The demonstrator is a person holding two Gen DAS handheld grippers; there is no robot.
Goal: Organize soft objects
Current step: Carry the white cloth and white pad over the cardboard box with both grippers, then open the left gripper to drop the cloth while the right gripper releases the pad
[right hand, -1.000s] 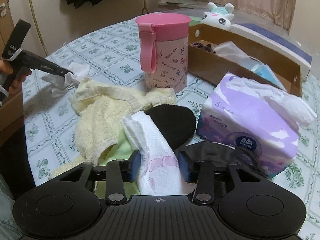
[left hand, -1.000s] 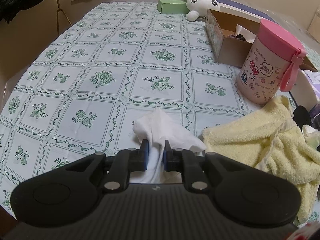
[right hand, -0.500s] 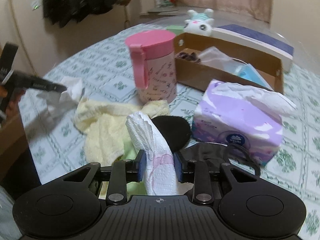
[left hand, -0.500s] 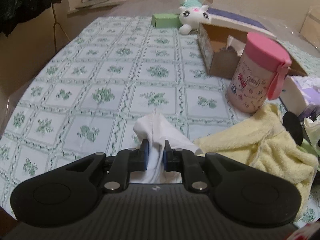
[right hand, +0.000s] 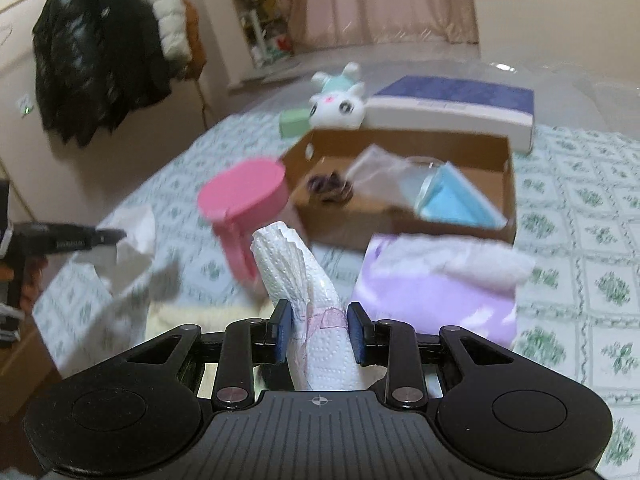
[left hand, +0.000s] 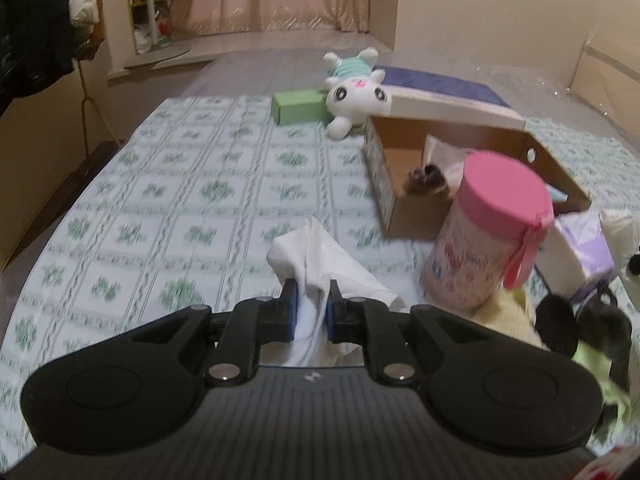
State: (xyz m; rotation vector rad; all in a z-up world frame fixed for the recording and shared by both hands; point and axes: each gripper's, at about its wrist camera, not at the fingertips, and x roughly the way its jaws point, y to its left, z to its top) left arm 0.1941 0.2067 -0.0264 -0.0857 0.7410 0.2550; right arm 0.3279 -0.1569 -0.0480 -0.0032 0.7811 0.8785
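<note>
The left tool [left hand: 311, 307] pinches a white cloth [left hand: 320, 256]; the right tool [right hand: 319, 326] grips a rolled paper towel [right hand: 300, 276] – both held above the counter [left hand: 180, 184]. The open cardboard box [right hand: 404, 184] lies straight ahead of the right tool – nearer that hand.

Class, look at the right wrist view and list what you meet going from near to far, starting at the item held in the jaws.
White paper towel → pink-lidded canister → cardboard box → plush bunny.
</note>
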